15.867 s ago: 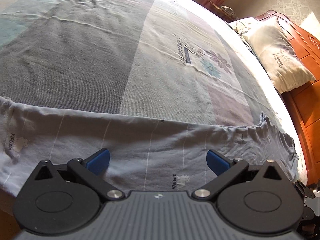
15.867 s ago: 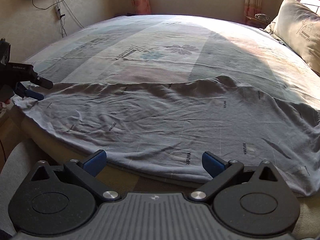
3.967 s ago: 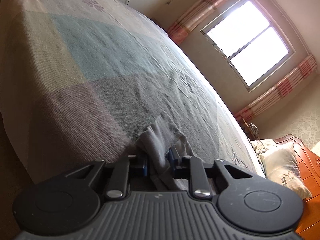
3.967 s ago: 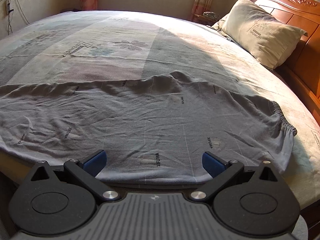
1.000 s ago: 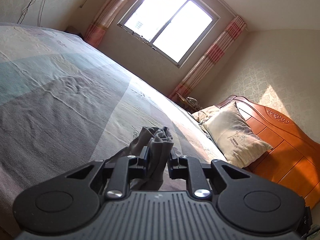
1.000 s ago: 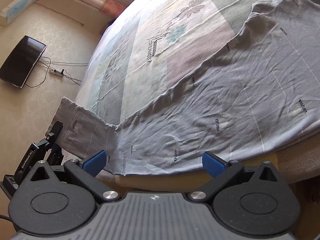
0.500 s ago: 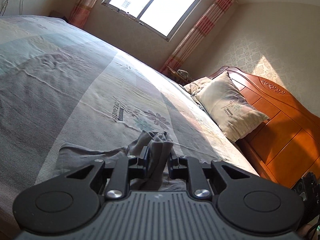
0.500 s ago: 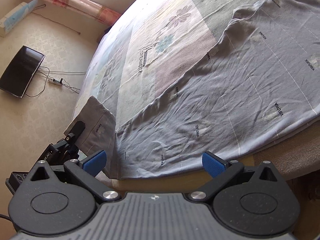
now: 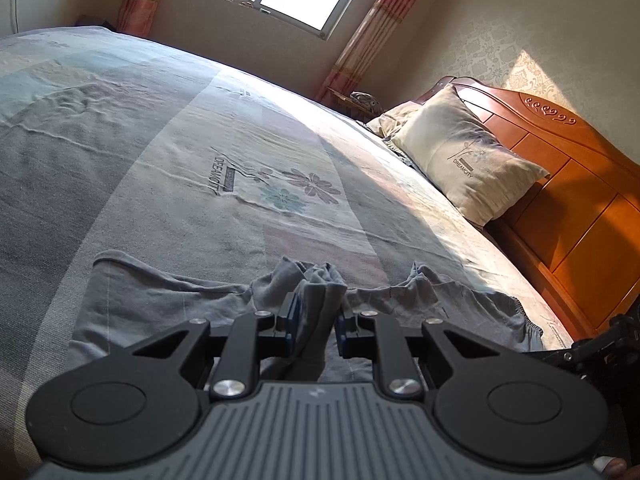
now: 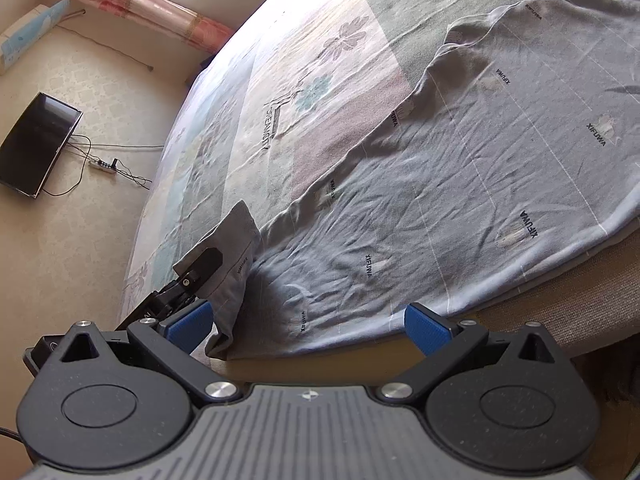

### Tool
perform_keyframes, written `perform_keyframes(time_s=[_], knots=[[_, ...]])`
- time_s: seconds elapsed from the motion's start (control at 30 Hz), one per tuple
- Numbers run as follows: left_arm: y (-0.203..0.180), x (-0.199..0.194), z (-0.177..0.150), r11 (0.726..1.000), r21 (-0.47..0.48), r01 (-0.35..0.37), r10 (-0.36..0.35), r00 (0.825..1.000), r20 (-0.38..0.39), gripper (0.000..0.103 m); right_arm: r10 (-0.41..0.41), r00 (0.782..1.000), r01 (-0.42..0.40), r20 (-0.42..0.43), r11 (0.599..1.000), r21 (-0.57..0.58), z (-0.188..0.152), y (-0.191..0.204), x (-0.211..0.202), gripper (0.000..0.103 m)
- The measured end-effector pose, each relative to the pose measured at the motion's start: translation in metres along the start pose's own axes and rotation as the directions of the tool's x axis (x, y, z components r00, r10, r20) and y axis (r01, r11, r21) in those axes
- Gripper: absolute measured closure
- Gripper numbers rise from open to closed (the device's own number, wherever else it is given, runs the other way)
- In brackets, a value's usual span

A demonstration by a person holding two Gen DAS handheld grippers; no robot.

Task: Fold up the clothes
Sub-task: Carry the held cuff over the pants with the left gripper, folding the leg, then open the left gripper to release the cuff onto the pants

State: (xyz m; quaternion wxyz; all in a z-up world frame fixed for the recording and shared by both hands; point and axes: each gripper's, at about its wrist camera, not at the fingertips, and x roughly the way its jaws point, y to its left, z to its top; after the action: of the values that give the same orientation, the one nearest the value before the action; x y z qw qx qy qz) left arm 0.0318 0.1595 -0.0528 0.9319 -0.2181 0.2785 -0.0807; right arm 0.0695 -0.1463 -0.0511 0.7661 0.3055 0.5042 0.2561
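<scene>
The left gripper [image 9: 316, 322] has carried its pinched end of the grey garment [image 10: 460, 184] in over the bed [image 9: 160, 152], so that a moment ago the cloth trailed off the mattress corner and now the lifted end stands up as a folded flap above the rest of the fabric, which lies spread along the near edge of the mattress. Its jaws are clamped tight on a bunched ridge of that cloth. The right gripper [image 10: 308, 324] waits with its blue pads wide apart and nothing between them (it hangs just off the bed's edge, near the hem). To my eye this is the first lengthwise fold, begun but not laid down; the far waistband end by the pillow [image 9: 460, 160] looks rumpled.
</scene>
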Motion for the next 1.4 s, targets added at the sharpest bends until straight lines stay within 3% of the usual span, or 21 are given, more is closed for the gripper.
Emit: perform_keyframes(time_s=[0.23,0.3,0.37,0.5,0.63,0.77,0.87,1.0,1.2,1.3,1.4], knots=[[0.004,0.009,-0.005,0.999,-0.035,0.027,-0.029,0.999,-0.043,0.082,-0.009,1.000,0.009,-0.002,1.000,0.010,0.001,-0.005,-0.002,0.000],[0.002,0.008,-0.004,0.998,-0.036,0.045,-0.047,0.998,-0.049,0.076,-0.009,1.000,0.009,-0.002,1.000,0.010,0.001,-0.005,-0.002,0.000],[-0.002,0.003,-0.002,0.996,-0.026,0.085,-0.086,0.995,-0.041,0.064,-0.010,1.000,0.010,-0.002,1.000,0.009,0.001,-0.005,-0.003,0.000],[-0.008,-0.016,0.012,0.992,0.022,0.127,-0.127,0.992,0.017,0.056,-0.012,1.000,0.012,-0.004,1.000,0.005,0.001,-0.003,-0.002,0.000],[0.012,-0.030,0.030,0.999,0.041,0.009,-0.012,0.998,0.065,0.049,-0.018,1.000,0.018,-0.001,0.999,-0.026,0.001,0.002,-0.002,0.000],[0.056,-0.045,0.040,0.994,-0.055,-0.089,0.093,0.993,0.075,0.049,-0.016,1.000,0.018,0.016,0.992,-0.123,0.004,0.017,0.001,0.000],[0.079,-0.057,0.040,0.988,-0.110,-0.111,0.120,0.989,0.084,0.048,0.000,1.000,0.004,0.014,0.968,-0.250,0.010,0.037,0.014,0.000],[0.098,-0.065,0.035,0.982,-0.156,-0.109,0.121,0.990,0.071,0.046,0.047,0.997,-0.069,-0.063,0.907,-0.416,0.014,0.069,0.053,0.000],[0.111,-0.047,0.035,0.978,-0.210,0.015,-0.010,1.000,0.023,0.043,0.054,0.980,-0.160,-0.190,0.778,-0.608,-0.005,0.104,0.116,0.000],[0.111,-0.024,0.040,0.980,-0.196,0.043,-0.047,0.999,-0.019,0.043,0.005,0.978,-0.132,-0.210,0.790,-0.599,-0.013,0.096,0.131,0.000],[0.115,0.005,0.036,0.978,-0.201,0.049,-0.066,0.995,-0.075,0.042,0.014,0.981,-0.127,-0.195,0.808,-0.576,-0.019,0.085,0.125,0.000]])
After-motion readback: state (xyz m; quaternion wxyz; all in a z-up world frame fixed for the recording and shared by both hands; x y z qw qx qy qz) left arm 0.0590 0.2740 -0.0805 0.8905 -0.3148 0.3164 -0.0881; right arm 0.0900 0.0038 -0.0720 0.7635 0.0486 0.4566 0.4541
